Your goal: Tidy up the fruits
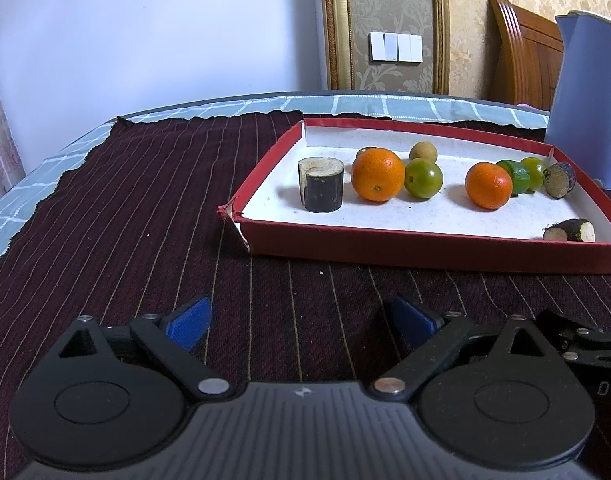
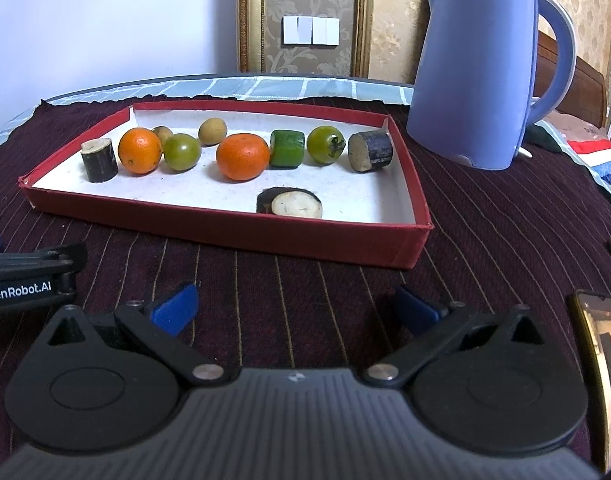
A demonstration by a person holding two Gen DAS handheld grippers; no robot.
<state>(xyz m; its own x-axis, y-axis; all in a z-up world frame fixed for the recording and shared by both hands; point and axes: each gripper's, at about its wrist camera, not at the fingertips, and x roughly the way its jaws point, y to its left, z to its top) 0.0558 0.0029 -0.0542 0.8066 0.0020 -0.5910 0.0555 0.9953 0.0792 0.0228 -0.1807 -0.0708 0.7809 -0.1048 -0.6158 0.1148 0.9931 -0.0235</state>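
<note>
Both tools rest low over the striped cloth (image 2: 305, 272), short of the tray. Left gripper (image 1: 301, 320) and right gripper (image 2: 297, 306): tongs spread apart, empty. Advised: approach one fruit squarely, clear of neighbours. The red tray (image 2: 233, 236) holds two oranges (image 2: 241, 157), green fruits (image 2: 182, 152) and dark cane pieces (image 2: 289, 202).

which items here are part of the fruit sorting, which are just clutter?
Job items:
- red tray
- two oranges
- round green fruits
- green block-shaped piece
- two small tan fruits
- three dark-skinned cut stalk pieces

Lying about:
- blue kettle
- phone
- striped cloth
</note>
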